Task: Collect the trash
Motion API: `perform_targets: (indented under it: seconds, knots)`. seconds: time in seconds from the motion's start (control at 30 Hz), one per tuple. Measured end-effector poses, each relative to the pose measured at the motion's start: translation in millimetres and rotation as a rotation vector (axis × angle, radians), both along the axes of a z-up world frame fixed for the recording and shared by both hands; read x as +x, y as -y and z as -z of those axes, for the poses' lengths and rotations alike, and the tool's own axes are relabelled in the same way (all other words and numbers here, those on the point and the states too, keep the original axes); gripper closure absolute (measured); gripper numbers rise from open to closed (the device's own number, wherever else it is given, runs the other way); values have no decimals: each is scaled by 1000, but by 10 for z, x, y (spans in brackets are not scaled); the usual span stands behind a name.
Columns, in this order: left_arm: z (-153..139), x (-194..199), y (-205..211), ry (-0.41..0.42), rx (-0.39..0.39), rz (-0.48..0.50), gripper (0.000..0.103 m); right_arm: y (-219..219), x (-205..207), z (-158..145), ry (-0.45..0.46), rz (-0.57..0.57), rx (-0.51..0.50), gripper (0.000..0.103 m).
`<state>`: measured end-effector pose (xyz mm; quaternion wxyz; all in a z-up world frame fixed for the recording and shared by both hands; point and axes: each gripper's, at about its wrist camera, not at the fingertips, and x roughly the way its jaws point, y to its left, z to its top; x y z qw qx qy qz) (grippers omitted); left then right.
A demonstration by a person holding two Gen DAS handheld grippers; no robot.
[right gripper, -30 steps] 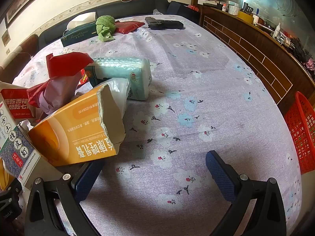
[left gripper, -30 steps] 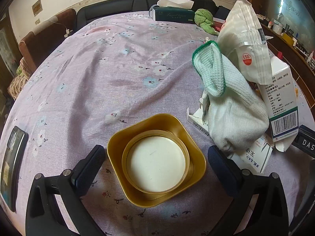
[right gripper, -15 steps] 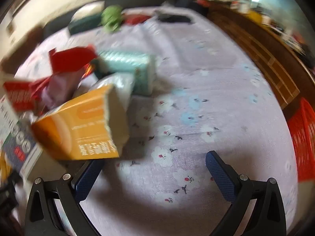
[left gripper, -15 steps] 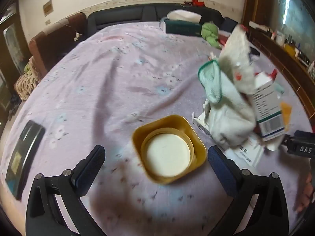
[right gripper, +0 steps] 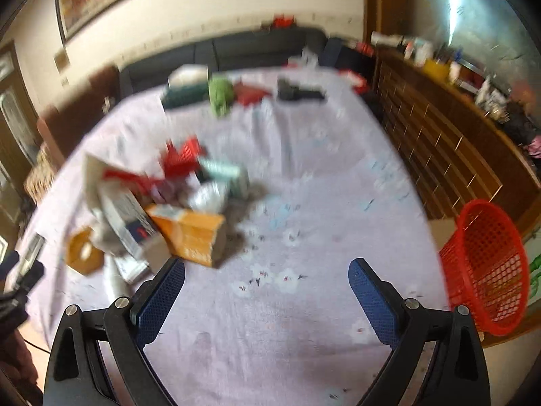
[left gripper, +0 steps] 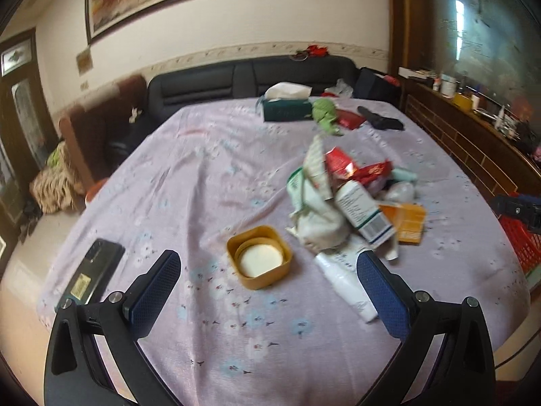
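Observation:
A pile of trash (left gripper: 341, 196) lies on the lilac flowered tablecloth (left gripper: 189, 182): a white cloth, red wrappers, a white carton, an orange box (left gripper: 409, 225) and a white tube. The pile also shows in the right wrist view (right gripper: 162, 203), blurred, with the orange box (right gripper: 192, 237) nearest. A yellow square tub (left gripper: 258, 257) with a white lid sits before the pile. My left gripper (left gripper: 268, 277) is open and empty, held above the table near the tub. My right gripper (right gripper: 267, 287) is open and empty above bare cloth. A red mesh basket (right gripper: 487, 267) stands off the table's right edge.
A black phone (left gripper: 91, 274) lies at the table's left edge. A green tissue box (left gripper: 287, 110), a green cloth (left gripper: 326, 115) and a black object (left gripper: 380, 120) sit at the far end. A dark sofa (left gripper: 250, 77) is behind; a wooden cabinet (left gripper: 473, 149) runs along the right.
Both grippers have pulled back and risen from the table, so the pile and tub look smaller and farther. Both stay open and empty. The red basket has come fully into the right view.

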<state>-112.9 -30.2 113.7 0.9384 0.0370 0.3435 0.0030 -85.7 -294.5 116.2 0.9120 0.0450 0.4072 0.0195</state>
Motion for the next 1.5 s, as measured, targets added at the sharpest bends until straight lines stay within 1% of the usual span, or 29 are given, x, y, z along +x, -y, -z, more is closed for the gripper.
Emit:
perform_targets:
  seconds: [0.07, 0.17, 0.27, 0.43, 0.83, 1.23, 1.5]
  knots:
    - [12, -18, 52, 11, 2, 5, 0, -54, -41, -81, 10, -20, -30, 3]
    - [18, -46, 160, 15, 4, 15, 0, -74, -80, -137, 17, -29, -116, 3]
    - [14, -71, 271, 12, 3, 26, 0, -60, -217, -184, 50, -43, -153, 3]
    - [-4, -98, 409, 19, 16, 49, 0, -3, -290, -223, 74, -75, -175, 3]
    - [-30, -71, 556, 16, 28, 42, 0, 199, -285, -238, 101, -90, -134, 3]
    - [-54, -98, 600, 18, 33, 13, 0, 248, -220, -228, 109, -120, -115, 3]
    - [-122, -124, 583, 38, 32, -6, 0, 230, -193, -240, 125, -149, -111, 4]
